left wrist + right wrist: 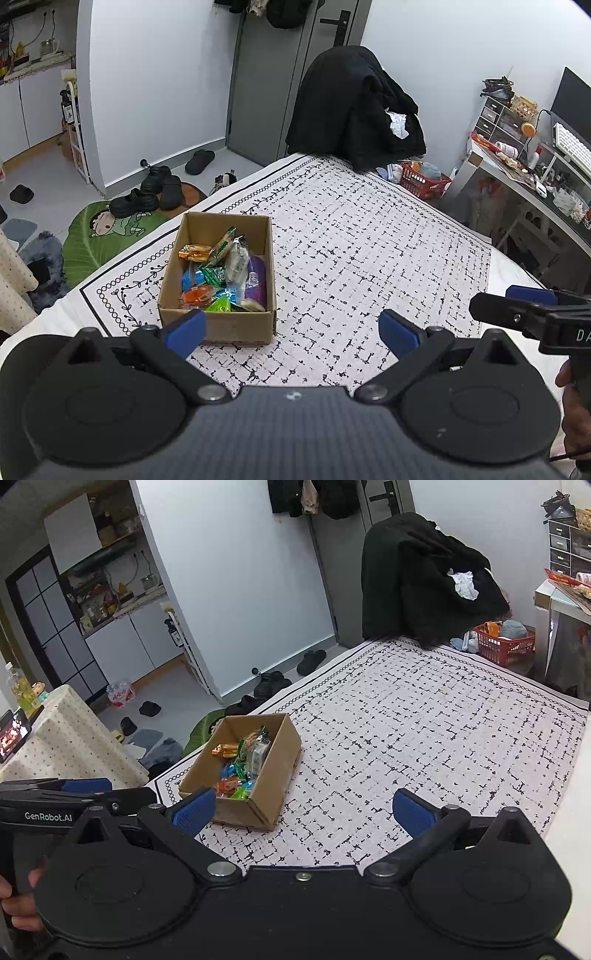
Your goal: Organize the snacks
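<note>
Your left claw [291,328] is spread wide and holds nothing; the box [221,325] of snacks [225,273] sits on the cloth [369,240] just ahead of its left finger. Your right claw [303,808] gapes wide too, empty, box ahead-left.

we hold the left gripper [291,332] level and low, its blue-padded fingers [186,328] spread wide with nothing between them. the right gripper [303,812] sits alongside it, jaws equally wide apart and bare. a hand [16,904] wraps the left handle and another hand [576,398] the right.
</note>
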`<state>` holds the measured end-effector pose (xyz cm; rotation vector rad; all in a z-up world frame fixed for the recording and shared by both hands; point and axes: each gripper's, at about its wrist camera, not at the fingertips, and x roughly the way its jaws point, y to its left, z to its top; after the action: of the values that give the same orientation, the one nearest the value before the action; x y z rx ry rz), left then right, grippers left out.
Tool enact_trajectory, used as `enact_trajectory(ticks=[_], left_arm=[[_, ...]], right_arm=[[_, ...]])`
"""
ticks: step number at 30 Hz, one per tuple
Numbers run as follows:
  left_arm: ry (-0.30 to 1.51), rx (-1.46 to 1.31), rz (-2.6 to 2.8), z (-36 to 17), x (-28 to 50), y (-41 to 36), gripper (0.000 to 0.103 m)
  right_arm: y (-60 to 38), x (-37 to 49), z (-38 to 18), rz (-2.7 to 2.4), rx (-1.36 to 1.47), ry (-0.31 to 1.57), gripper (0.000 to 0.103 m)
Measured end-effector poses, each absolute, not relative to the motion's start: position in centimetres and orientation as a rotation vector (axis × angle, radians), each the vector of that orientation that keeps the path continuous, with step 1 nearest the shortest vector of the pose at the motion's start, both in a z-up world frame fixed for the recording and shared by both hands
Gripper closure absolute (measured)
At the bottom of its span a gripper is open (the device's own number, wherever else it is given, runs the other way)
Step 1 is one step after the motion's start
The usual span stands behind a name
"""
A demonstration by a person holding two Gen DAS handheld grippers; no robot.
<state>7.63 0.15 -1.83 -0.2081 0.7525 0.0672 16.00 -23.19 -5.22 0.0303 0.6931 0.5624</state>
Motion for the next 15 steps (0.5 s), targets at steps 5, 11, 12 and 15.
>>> enact_trajectory(ticks=[5,11,12,15], left_arm=[[0.75,-0.209,0.064,-1.8,7.62,0.09,0.003],[0.752,-0.204,0.066,-1.84,7.82,-0.17,0.003],[0.754,-0.206,0.066,-1.83,7.83,-0.16,0.003],[0.755,-0.209,0.066,-1.84,7.77,-0.16,0.003]], right_arm=[[-23.12,15.88,-5.05,0.56,0.029,0.685,0.0],[-23.09,15.91,-5.22,0.548,0.016,0.689,0.0],[-23.13,15.91,-5.25,0.545,0.018,0.689,0.0],[-23.19,15.88,-5.38,0.546,0.023,0.691,0.0]])
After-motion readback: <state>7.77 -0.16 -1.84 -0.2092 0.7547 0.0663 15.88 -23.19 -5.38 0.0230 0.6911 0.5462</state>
